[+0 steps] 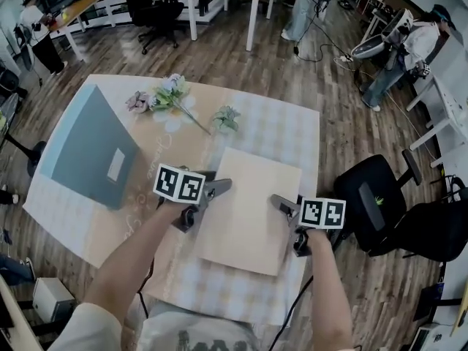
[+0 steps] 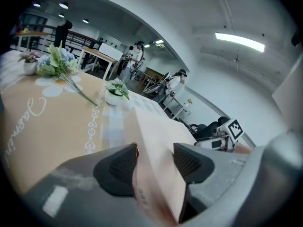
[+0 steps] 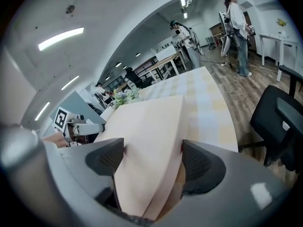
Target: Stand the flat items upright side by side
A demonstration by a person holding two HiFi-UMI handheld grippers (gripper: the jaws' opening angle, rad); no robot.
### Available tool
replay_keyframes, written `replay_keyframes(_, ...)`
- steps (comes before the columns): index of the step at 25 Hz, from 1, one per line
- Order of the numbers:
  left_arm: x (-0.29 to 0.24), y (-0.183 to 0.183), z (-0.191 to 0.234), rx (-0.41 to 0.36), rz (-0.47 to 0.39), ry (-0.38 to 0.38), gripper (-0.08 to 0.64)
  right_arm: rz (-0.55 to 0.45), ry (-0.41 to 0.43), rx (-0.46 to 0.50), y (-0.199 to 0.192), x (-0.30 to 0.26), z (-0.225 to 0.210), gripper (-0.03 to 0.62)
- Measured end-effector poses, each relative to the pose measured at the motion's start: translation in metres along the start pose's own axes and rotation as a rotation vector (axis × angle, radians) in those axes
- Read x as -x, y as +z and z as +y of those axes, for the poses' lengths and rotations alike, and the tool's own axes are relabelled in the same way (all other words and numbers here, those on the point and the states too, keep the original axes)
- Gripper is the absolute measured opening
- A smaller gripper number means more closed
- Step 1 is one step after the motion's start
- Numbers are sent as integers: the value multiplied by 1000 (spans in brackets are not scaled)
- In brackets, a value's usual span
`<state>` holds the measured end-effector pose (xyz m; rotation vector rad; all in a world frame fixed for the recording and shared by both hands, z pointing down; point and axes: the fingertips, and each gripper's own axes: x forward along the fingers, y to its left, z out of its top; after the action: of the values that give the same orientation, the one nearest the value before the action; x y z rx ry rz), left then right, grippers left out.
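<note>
A large beige flat item (image 1: 248, 207) lies tilted over the checked table (image 1: 292, 130), held by its two side edges. My left gripper (image 1: 212, 192) grips its left edge, and in the left gripper view the item (image 2: 156, 131) fills the gap between both dark pads (image 2: 116, 169). My right gripper (image 1: 281, 205) is closed on the right edge, with the item (image 3: 147, 136) wedged between its pads (image 3: 201, 167). A grey-blue flat folder (image 1: 91, 148) with a white label stands leaning at the table's left; its top shows in the right gripper view (image 3: 78, 105).
A bunch of artificial flowers (image 1: 172, 93) and a small potted plant (image 1: 227, 117) lie at the table's far side. A black office chair (image 1: 373, 196) stands close to the right edge. People and desks fill the room behind.
</note>
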<state>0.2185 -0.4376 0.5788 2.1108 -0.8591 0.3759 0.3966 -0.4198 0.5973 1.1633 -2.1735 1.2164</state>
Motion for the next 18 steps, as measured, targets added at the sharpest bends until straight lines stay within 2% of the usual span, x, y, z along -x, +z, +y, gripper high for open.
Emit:
replay_keyframes(3,17,9,-6,-16,-40,39,255,-29,15,60,15,6,14,382)
replay_keyframes(11,86,39,-31,-119,-165,110,249,-212,25,250,58,43,81,356)
replay_keyframes(18,141,47,-51,-249,-250,117,244,-339,-28,327,55,78,135,336)
